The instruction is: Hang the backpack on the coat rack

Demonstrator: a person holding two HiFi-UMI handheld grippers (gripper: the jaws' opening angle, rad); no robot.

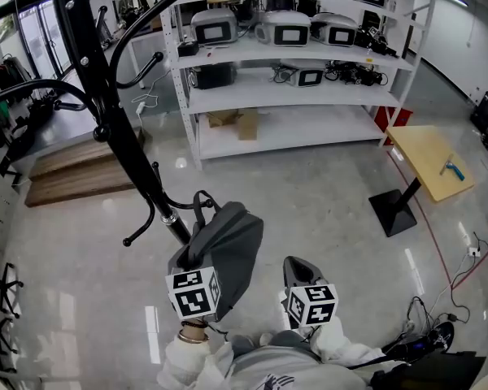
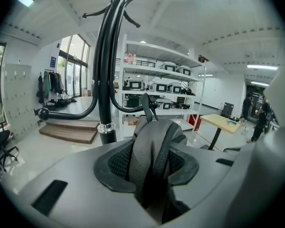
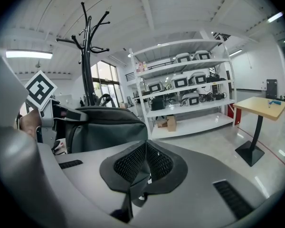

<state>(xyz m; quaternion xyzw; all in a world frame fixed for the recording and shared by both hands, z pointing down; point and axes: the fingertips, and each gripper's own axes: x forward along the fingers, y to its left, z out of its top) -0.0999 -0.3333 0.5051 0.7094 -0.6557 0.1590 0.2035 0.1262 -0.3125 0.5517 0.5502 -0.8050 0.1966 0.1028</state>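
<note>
Grey backpack (image 1: 228, 254) hangs near the person, just right of the coat rack (image 1: 118, 136) pole, not yet on any hook. Left gripper (image 2: 149, 163) is clamped on its padded strap (image 2: 149, 141). Right gripper (image 3: 143, 167) has jaws together, seemingly pinching a thin strap (image 3: 127, 205). This is the approach step. Next, raise the bag and slip its top loop (image 1: 200, 197) over a hook.

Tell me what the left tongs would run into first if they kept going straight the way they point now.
Carrying the backpack's shoulder strap, the left tongs would probably meet the coat rack first, its low curved hook just right of the pole; depth is hard to judge.
</note>
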